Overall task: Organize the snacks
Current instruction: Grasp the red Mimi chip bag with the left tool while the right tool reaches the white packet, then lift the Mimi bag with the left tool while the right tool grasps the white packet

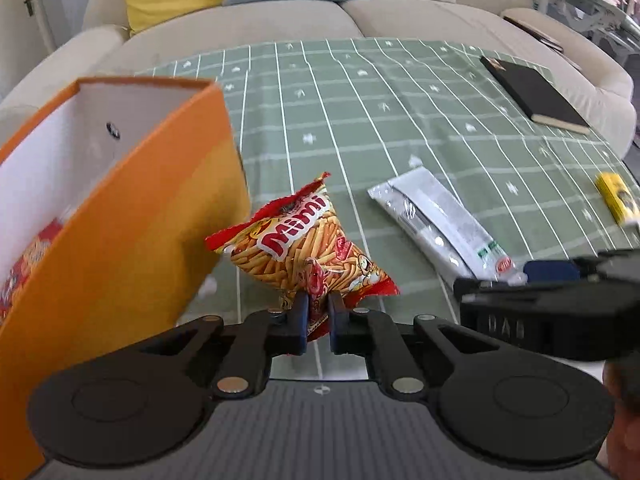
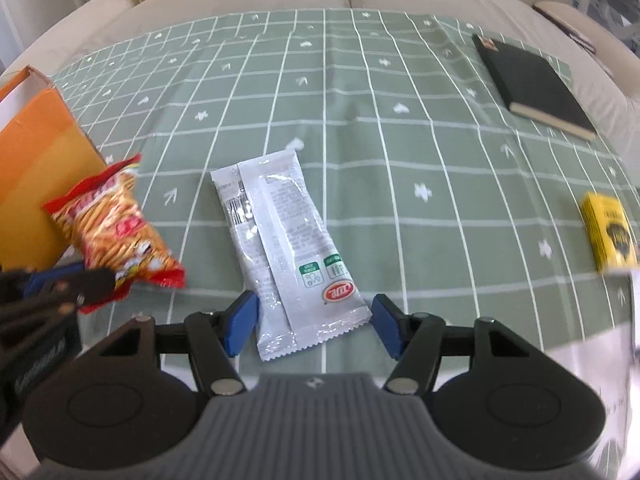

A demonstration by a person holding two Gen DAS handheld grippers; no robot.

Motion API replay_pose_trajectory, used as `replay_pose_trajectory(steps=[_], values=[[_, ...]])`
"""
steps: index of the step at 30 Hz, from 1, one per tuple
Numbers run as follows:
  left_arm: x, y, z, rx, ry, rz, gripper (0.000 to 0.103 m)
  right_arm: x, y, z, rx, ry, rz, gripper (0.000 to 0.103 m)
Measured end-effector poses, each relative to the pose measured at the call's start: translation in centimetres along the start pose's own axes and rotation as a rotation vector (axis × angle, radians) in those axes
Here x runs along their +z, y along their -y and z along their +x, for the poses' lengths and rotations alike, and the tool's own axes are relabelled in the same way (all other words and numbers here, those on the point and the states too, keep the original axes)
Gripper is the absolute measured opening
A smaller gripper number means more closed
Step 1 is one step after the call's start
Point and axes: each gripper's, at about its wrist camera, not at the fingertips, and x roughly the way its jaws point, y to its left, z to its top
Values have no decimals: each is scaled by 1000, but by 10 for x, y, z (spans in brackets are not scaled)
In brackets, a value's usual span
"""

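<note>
While the left gripper (image 1: 318, 312) pinches the bottom edge of the red Mimi snack bag (image 1: 304, 246), jaws nearly together, the bag hangs lifted beside the orange box (image 1: 132, 216). Right gripper (image 2: 314, 322) jaws stand partly open astride the silver packet (image 2: 280, 240), pads clear of it. Packet lies flat on the green checked cloth (image 2: 400, 120).

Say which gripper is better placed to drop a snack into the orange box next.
Left: the left gripper already pinches the Mimi bag beside the orange box.
</note>
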Motion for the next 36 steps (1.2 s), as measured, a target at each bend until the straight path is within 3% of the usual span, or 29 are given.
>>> replay_pose_trajectory(steps=[10, 14, 15, 17, 19, 27, 31, 36], values=[[-30, -18, -28, -136, -69, 21, 8, -34, -4, -21, 12, -34, 23, 64], [-35, -25, -37, -156, -70, 12, 12, -41, -6, -26, 7, -28, 4, 64], [-35, -26, -40, -153, -56, 4, 18, -42, -7, -27, -3, -20, -7, 65], [-35, -30, -44, -147, -37, -30, 45, -42, -8, -31, -15, 0, -32, 68], [-35, -35, -49, -140, -22, -91, 62, -41, -6, -35, -4, 7, -60, 73], [-37, -45, -47, -131, -37, -361, 79, -25, 0, -46, 56, 30, -246, 76], [-29, -42, -38, -118, -52, -417, 84, -18, 0, -42, 95, 50, -316, 76], [-21, -34, -22, -53, -61, -418, 84, -14, 2, -28, 155, 45, -270, 76]])
